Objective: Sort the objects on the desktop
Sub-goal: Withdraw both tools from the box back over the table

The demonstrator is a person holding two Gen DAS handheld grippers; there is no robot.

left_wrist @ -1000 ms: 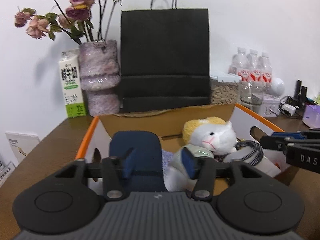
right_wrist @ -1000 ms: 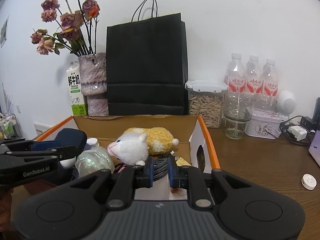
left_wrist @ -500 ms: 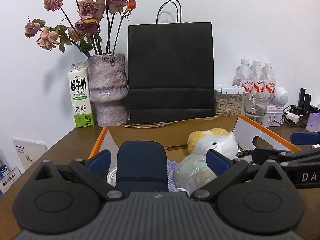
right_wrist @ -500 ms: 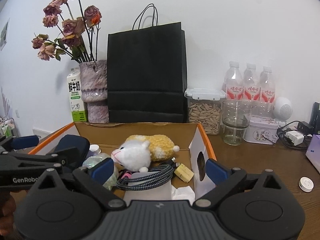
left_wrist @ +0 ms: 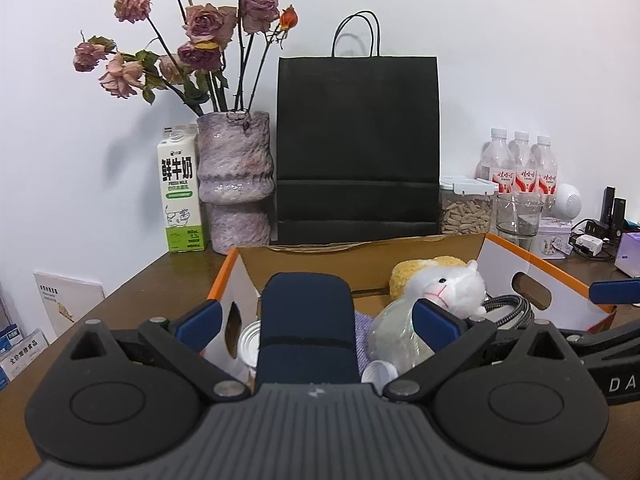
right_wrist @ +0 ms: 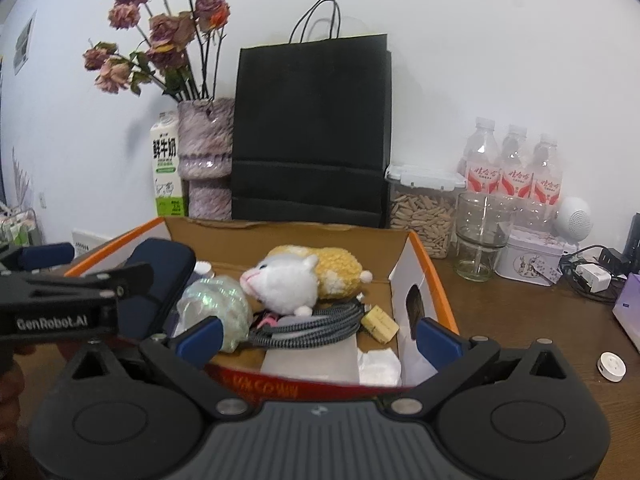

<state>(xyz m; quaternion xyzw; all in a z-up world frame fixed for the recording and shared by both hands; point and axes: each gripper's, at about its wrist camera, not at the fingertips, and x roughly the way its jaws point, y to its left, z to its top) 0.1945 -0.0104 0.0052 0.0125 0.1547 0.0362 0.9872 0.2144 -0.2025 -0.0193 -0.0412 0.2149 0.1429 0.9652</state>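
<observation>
Left claw (left_wrist: pixel 316 322): jaws have just been opening from around the navy case (left_wrist: pixel 306 328), now spread wide and clear of it
Right claw (right_wrist: pixel 318 334): jaws have just been opening off the braided cable (right_wrist: pixel 308 326), which now lies free in the box (right_wrist: pixel 434 276)

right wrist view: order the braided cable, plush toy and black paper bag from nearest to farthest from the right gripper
1. Braided cable, in the box just ahead of the right gripper.
2. Plush toy, mid-box behind the cable.
3. Black paper bag, behind the box at the wall.
</observation>
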